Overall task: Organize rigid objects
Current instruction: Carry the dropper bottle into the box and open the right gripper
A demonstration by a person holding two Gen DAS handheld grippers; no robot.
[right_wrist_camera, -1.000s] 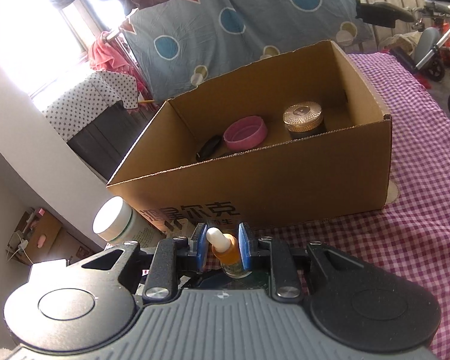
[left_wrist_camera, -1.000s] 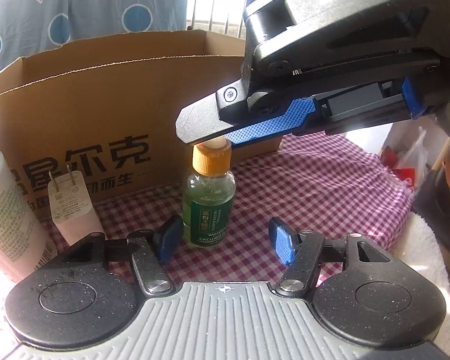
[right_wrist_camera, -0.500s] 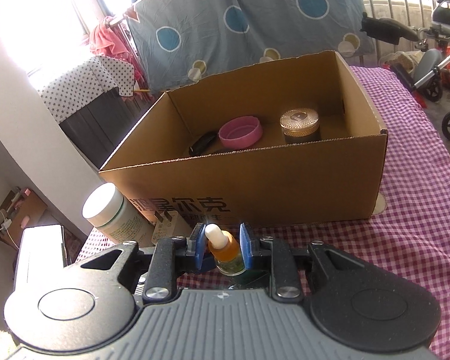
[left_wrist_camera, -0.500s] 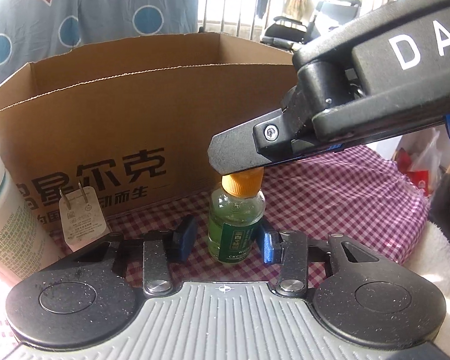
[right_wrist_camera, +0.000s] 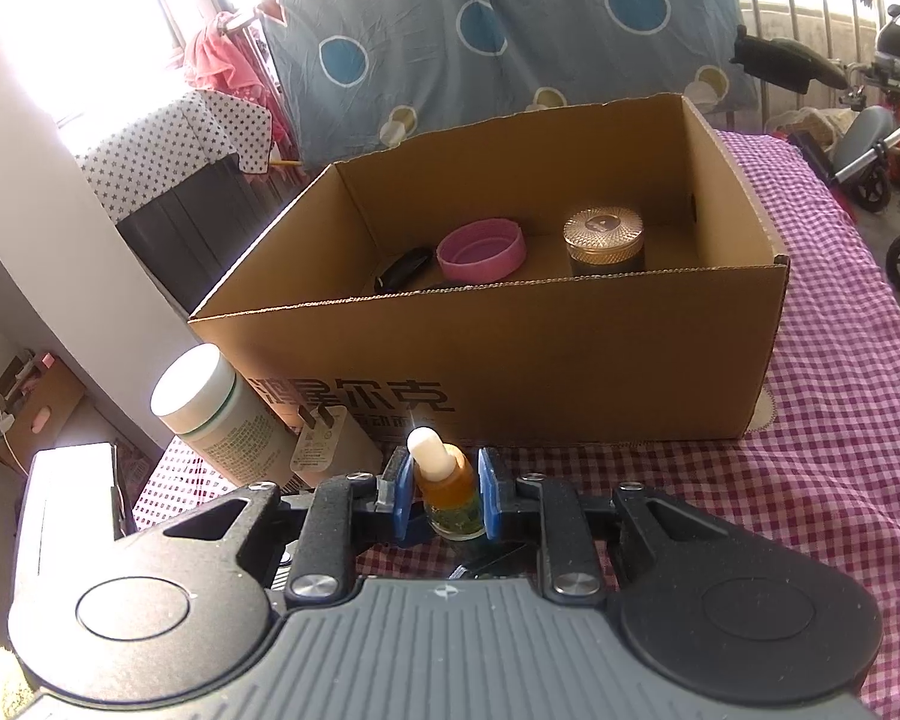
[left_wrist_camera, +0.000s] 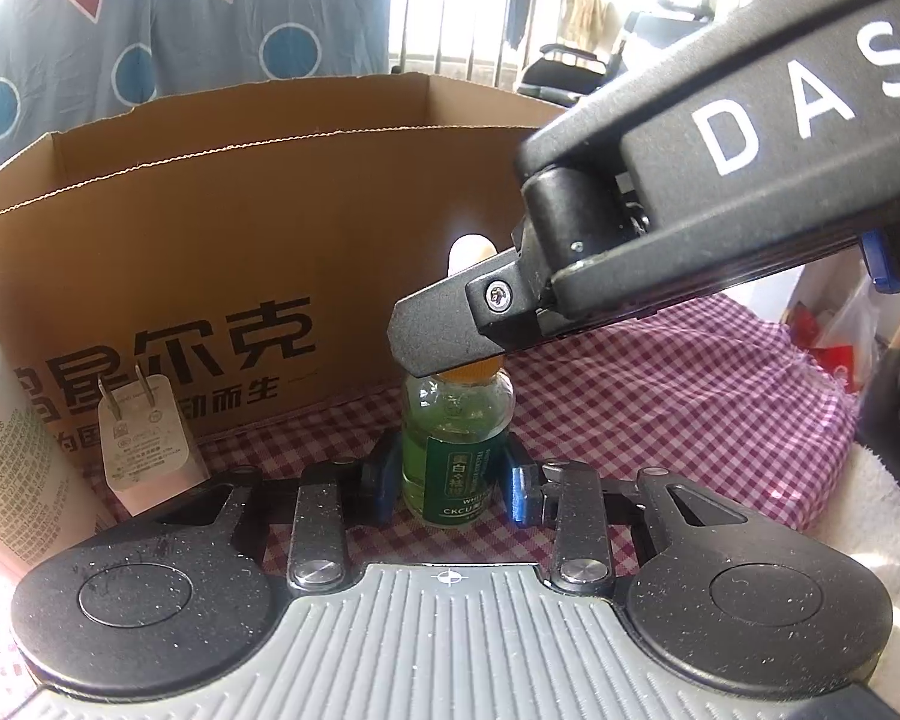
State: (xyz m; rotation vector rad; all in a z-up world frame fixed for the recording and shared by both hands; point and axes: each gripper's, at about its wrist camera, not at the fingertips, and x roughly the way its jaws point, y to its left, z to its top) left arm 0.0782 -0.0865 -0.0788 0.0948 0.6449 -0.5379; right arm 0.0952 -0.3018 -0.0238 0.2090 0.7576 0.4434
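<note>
Both grippers on the small green bottle [left_wrist_camera: 455, 456], standing on the checked cloth [left_wrist_camera: 660, 396] just in front of the box [right_wrist_camera: 510, 360]
Right gripper [right_wrist_camera: 439, 495] is clamped on the bottle's orange cap; left gripper [left_wrist_camera: 450, 483] sits lower, jaws closing, pads at the glass body, firm contact not clear. Box is open-topped and holds a pink lid [right_wrist_camera: 481, 252], a gold-lidded jar [right_wrist_camera: 604, 240] and a dark item [right_wrist_camera: 403, 269] along the back wall, front floor hidden by the near wall. White tub [right_wrist_camera: 210, 414] and plug adapter [left_wrist_camera: 150, 444] crowd the bottle's left; open cloth to its right, out to the table edge
</note>
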